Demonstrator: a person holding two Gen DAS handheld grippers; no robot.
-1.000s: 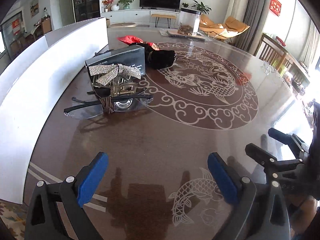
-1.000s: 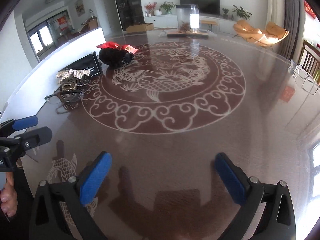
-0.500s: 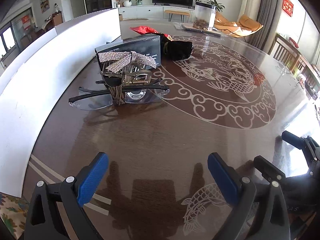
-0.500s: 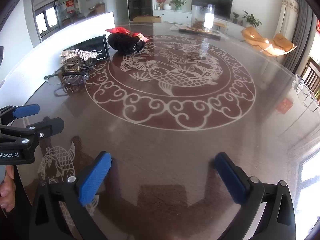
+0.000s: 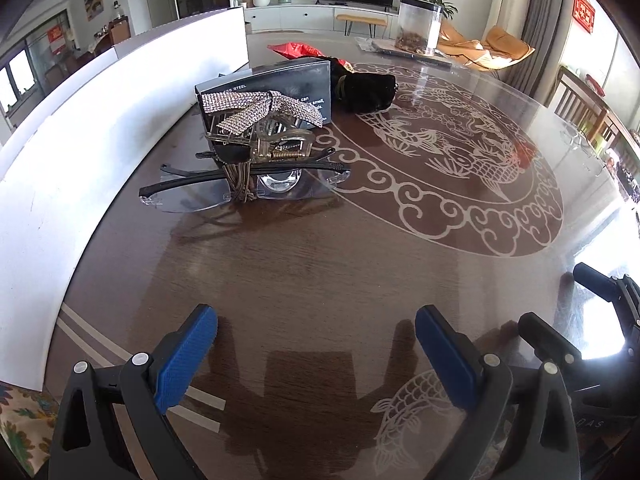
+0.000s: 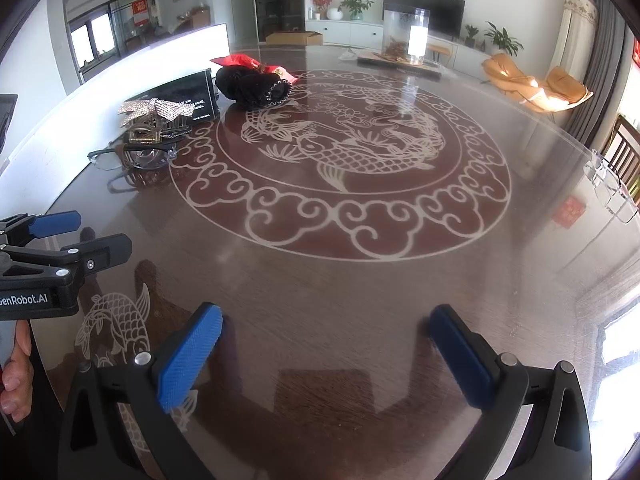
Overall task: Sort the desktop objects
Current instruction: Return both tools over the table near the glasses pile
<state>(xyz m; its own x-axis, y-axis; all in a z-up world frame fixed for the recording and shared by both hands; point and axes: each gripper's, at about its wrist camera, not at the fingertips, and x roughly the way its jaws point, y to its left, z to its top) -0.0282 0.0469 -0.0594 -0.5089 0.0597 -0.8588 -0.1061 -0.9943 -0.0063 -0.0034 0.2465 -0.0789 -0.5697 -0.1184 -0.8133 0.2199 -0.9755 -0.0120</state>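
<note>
Nearest, the left tongs (image 5: 316, 354) and right tongs (image 6: 326, 354) both hang with pads spread apart, holding nothing, above the bare tabletop (image 5: 320, 272). Further off, eyeglasses (image 5: 244, 188), a hair claw clip (image 5: 280, 148) and a rhinestone bow (image 5: 260, 110) lie heaped against a black box (image 5: 288, 80); beyond, a black pouch (image 5: 366, 88) and a red packet (image 5: 296, 49). Sorting looks unstarted: everything remains to be picked

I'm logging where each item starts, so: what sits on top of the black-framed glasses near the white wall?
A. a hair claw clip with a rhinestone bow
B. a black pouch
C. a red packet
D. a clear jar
A: the hair claw clip with its rhinestone bow rests on the black-framed glasses, in front of the dark box.
</note>
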